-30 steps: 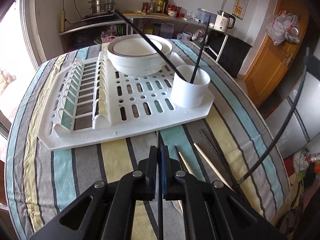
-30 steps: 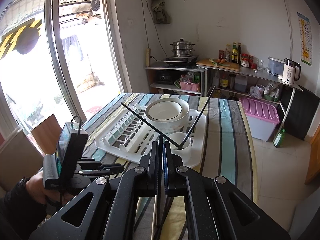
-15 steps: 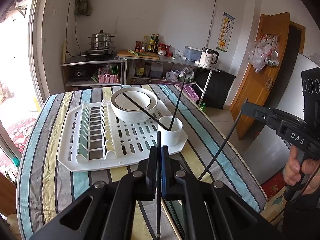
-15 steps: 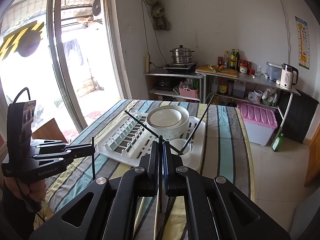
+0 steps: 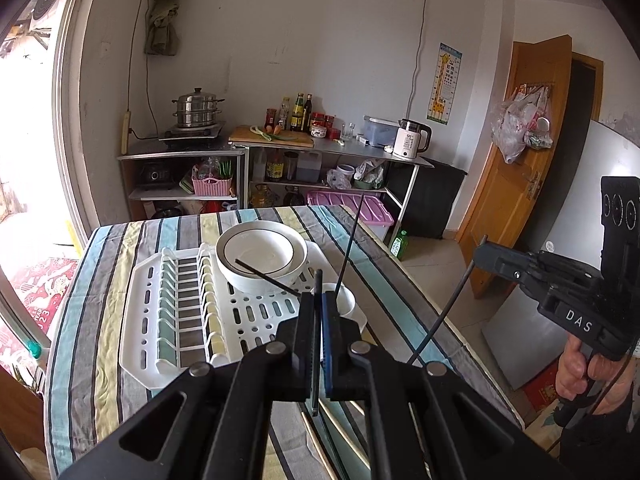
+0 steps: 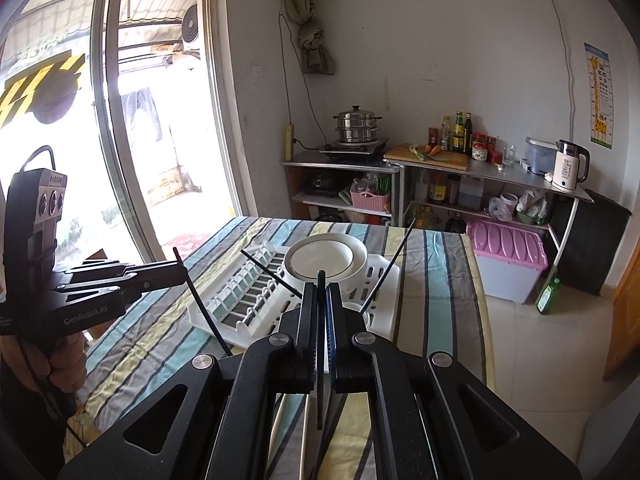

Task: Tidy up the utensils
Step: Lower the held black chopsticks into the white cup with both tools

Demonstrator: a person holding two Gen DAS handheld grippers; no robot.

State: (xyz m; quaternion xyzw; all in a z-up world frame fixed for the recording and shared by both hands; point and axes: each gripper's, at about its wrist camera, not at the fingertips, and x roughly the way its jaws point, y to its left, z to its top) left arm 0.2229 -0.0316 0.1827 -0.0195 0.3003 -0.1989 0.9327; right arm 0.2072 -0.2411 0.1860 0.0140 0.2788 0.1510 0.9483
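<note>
My left gripper (image 5: 319,312) is clamped on a black chopstick (image 5: 316,360), which stands nearly upright between the closed fingers, its tip poking above them and its lower end showing below. My right gripper (image 6: 322,312) pinches a second black chopstick (image 6: 320,380) the same way, running up through the narrow slot between its pads. In the left wrist view the right gripper sits at about 3 o'clock, its chopstick slanting down toward 7 o'clock over the table edge; in the right wrist view the left gripper sits at 9 o'clock, its stick angling down toward 5 o'clock.

Beyond the fingertips, at 12 o'clock, a white cup (image 5: 345,300) stands on the near right corner of a white drying rack (image 5: 152,320). Two more black chopsticks lean in the cup, one (image 5: 267,278) toward 10 o'clock across the stacked white bowls (image 5: 260,256), one (image 5: 351,242) toward 1 o'clock. The bowls rest on the rack just behind the cup. Pale wooden chopsticks (image 6: 305,432) lie on the striped tablecloth (image 5: 96,280) beneath my grippers, partly hidden by them.
</note>
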